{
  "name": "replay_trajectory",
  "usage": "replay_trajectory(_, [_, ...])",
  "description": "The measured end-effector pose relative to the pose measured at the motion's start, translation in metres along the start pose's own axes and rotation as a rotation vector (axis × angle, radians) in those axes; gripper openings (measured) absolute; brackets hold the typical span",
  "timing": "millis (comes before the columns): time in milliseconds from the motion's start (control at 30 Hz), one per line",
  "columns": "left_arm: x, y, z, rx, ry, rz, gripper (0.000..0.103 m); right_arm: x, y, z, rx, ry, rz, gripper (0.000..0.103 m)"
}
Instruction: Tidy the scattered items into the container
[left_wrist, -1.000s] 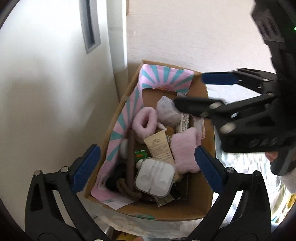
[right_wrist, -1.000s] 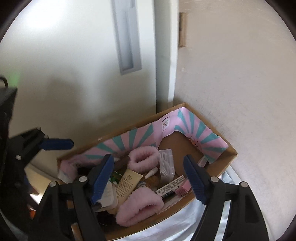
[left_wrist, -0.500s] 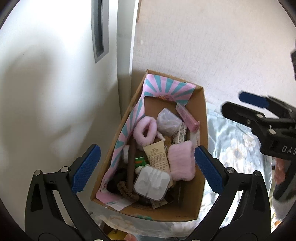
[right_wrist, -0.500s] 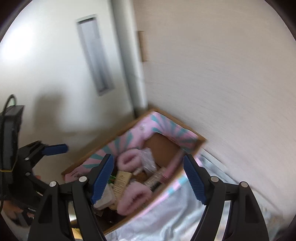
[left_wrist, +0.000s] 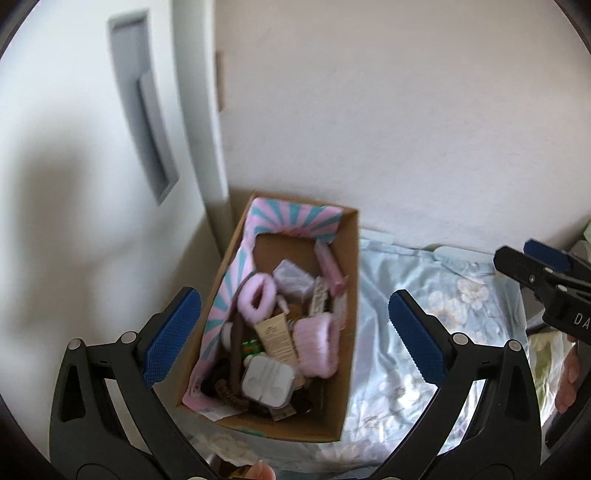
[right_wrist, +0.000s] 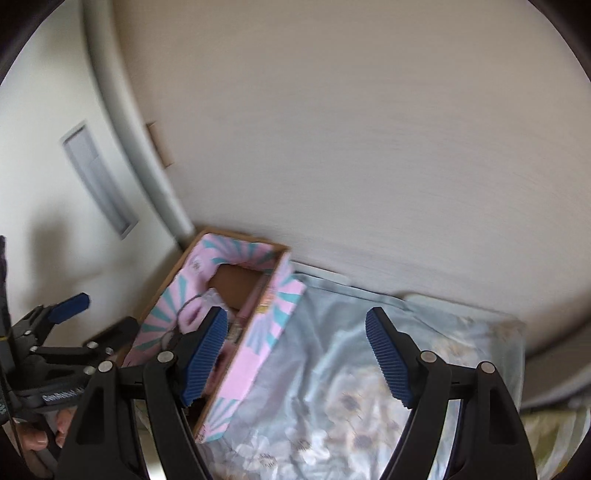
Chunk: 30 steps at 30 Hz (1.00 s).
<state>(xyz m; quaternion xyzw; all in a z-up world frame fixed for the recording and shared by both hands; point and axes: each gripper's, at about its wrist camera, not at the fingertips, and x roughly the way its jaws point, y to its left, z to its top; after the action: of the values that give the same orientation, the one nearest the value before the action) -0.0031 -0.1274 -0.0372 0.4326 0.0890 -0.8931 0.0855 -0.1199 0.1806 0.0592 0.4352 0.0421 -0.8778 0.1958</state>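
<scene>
Both my jaws are open and hold nothing, the box (left_wrist: 347, 369) looks full, so next I hunt the bed (right_wrist: 332, 369) for leftovers.

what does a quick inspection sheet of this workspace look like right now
surface: pale blue floral bedding, no loose items seen on it
job's things: cardboard box filled with pink fluffy slippers, white earphone case, cream tube
clutter: nothing seen
grippers: left gripper open, empty, above box; right gripper open, empty, over bedding
cables: nothing seen
surroundings: beige wall, white door beside box
</scene>
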Motion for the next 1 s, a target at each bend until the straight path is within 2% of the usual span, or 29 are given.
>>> replay_trajectory(100, [-0.009,-0.014,0.006,0.026,-0.013,-0.005,0.102,-0.013,-0.020,-0.006,0.087,0.029,-0.020,0.074])
replay_trajectory(300, [-0.017,-0.045,0.011,0.106,0.003,-0.001,0.102,-0.039,-0.051,-0.022,0.203,0.057,-0.124,0.074])
replay_trajectory(567, [-0.018,-0.086,0.003,0.210,0.032,0.036,0.102,-0.065,-0.063,-0.045,0.205,0.048,-0.242,0.077])
replay_trajectory(1000, [0.002,-0.117,-0.031,0.240,0.104,-0.029,0.102,-0.062,-0.085,-0.078,0.311,0.099,-0.287,0.077])
